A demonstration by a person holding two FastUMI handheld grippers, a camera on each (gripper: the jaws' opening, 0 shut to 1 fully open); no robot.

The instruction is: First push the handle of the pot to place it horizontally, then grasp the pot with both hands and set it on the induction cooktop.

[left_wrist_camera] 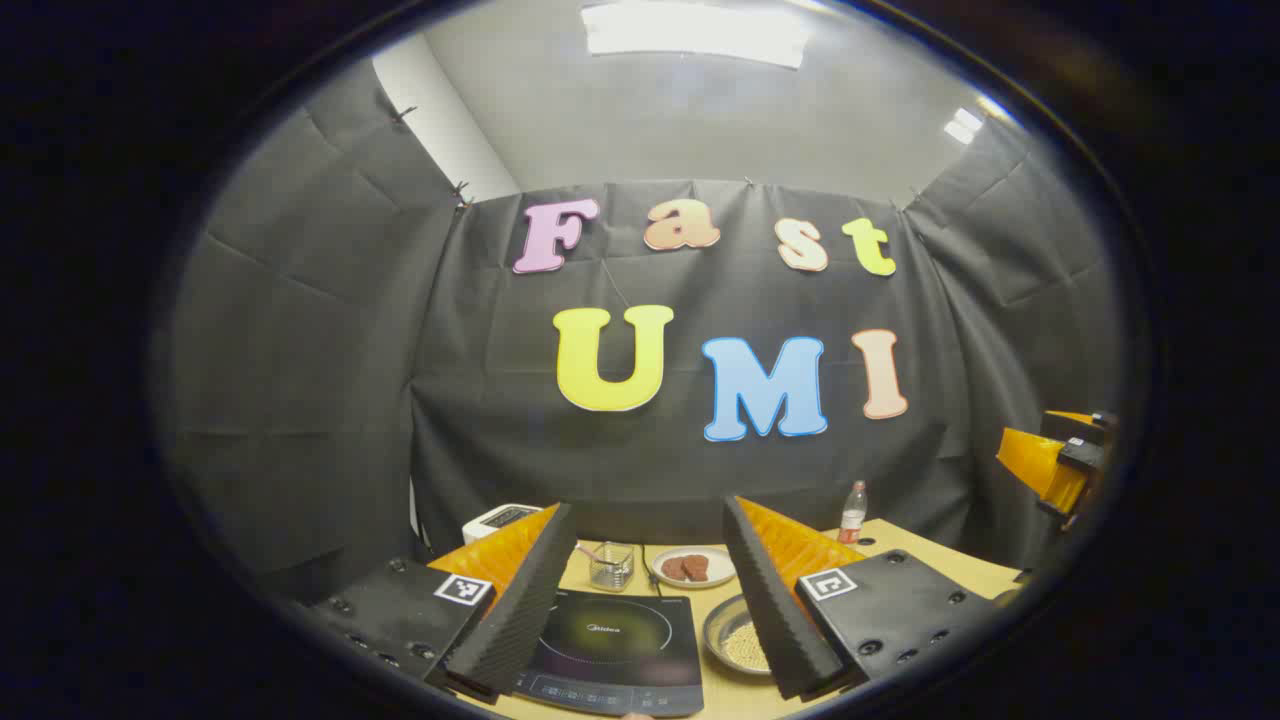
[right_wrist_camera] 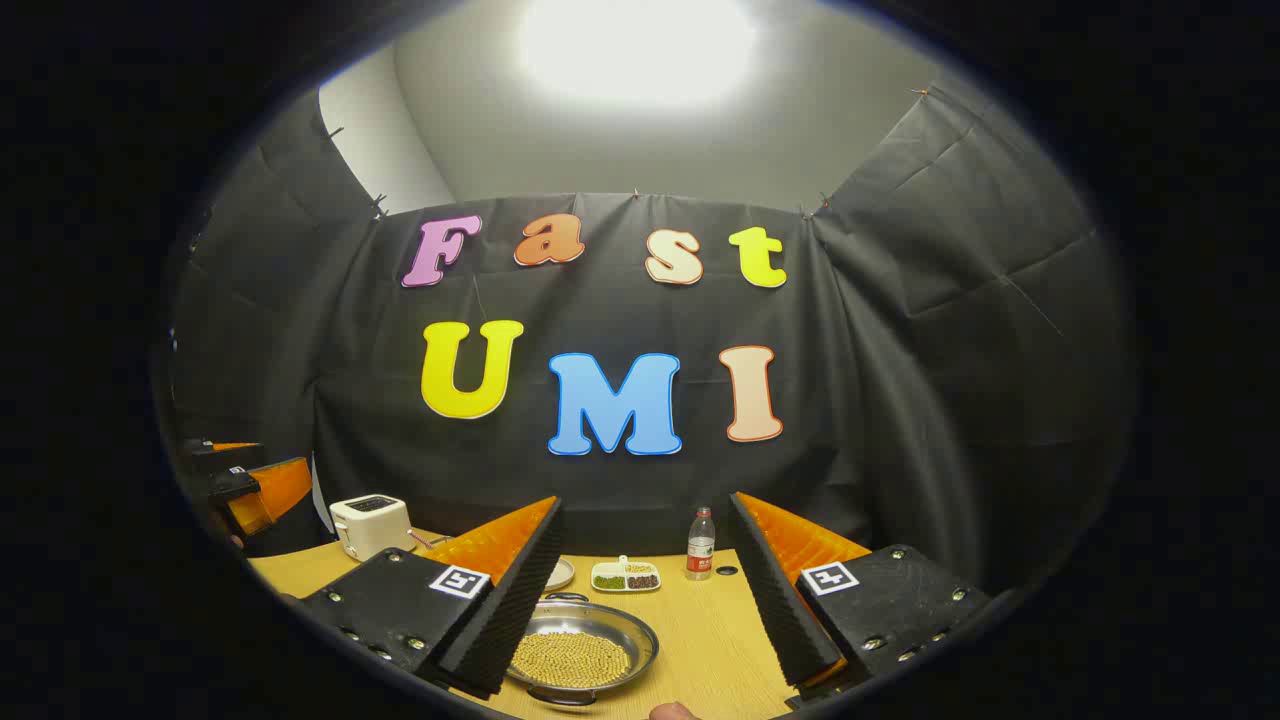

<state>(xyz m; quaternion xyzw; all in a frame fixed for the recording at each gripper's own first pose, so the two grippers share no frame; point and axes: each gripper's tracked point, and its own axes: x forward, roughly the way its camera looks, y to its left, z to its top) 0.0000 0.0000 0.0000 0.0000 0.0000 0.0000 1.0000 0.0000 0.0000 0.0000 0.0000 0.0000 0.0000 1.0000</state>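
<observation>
The pot (right_wrist_camera: 580, 650) is a shallow steel pan filled with small yellowish grains, resting on the wooden table. One loop handle points to the far side, the other to the near side. In the left gripper view the pot (left_wrist_camera: 738, 642) lies just right of the black induction cooktop (left_wrist_camera: 610, 645), partly hidden behind my finger. My left gripper (left_wrist_camera: 648, 506) hangs open above the cooktop, holding nothing. Open too, my right gripper (right_wrist_camera: 645, 500) hovers above the pot without touching it. Each gripper appears at the other view's edge: right gripper (left_wrist_camera: 1055, 460), left gripper (right_wrist_camera: 250, 490).
Along the back of the table (right_wrist_camera: 710, 640) stand a white toaster (right_wrist_camera: 370, 525), a small bottle (right_wrist_camera: 701, 545), a divided dish (right_wrist_camera: 625, 577) and a white plate (right_wrist_camera: 560, 573). Behind the cooktop sit a glass container (left_wrist_camera: 611, 565) and a plate of brown food (left_wrist_camera: 692, 566).
</observation>
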